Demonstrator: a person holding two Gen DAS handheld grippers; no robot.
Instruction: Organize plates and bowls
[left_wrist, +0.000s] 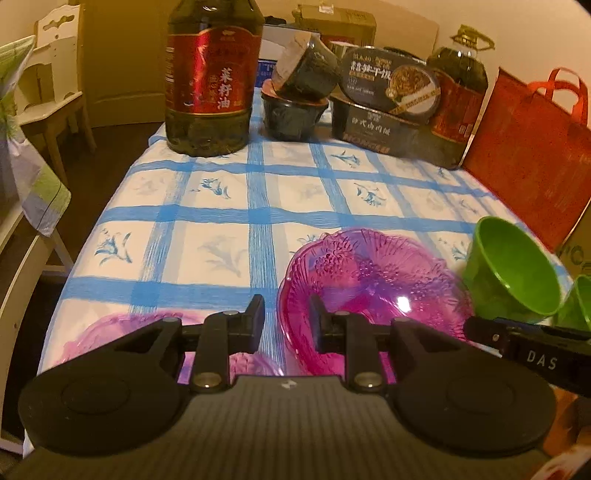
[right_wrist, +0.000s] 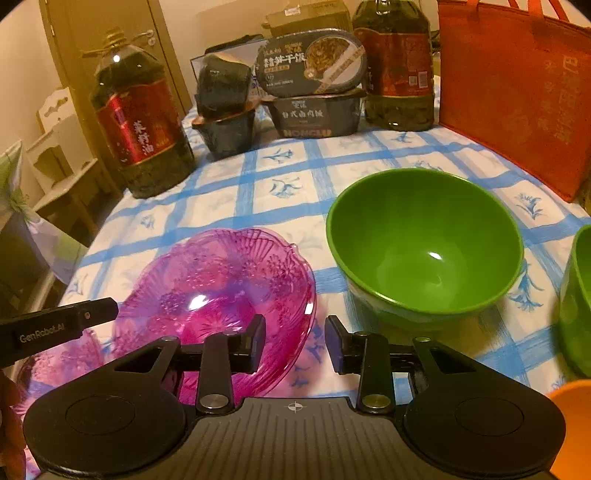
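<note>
Both tools hung low over the near edge of the blue-and-white checked tablecloth (right_wrist: 280, 177), nothing gripped. The left gripper (left_wrist: 286, 326) stood with jaws narrowly parted and empty, straddling the near-left rim of the translucent magenta pressed-plastic dish (left_wrist: 373, 291); the right gripper (right_wrist: 295, 341) was parted a little wider, also empty, its left finger over that dish's near-right rim (right_wrist: 221, 295) and its right finger over bare cloth. A second magenta dish of the same make (left_wrist: 122, 339) lay flat just left of the first, near the table's front edge, partly hidden by the left tool. The round green plastic bowl (right_wrist: 424, 247) sat upright, mouth up, just right of the first dish; a second green bowl (right_wrist: 576, 306) was cut by the frame edge further right. Judged as the approach stage: nothing stacked yet, pieces sorted only loosely by colour. The first dish rested tipped, its far rim raised and its hollow facing the cameras; being round it had no long axis, so any rim point would serve. Next move likely called for one gripper to pinch a thin scalloped rim squarely, then lift and nest like onto like. Tall oil bottles (left_wrist: 212, 77) and black meal tubs (right_wrist: 314, 88) stood well apart at the back.
</note>
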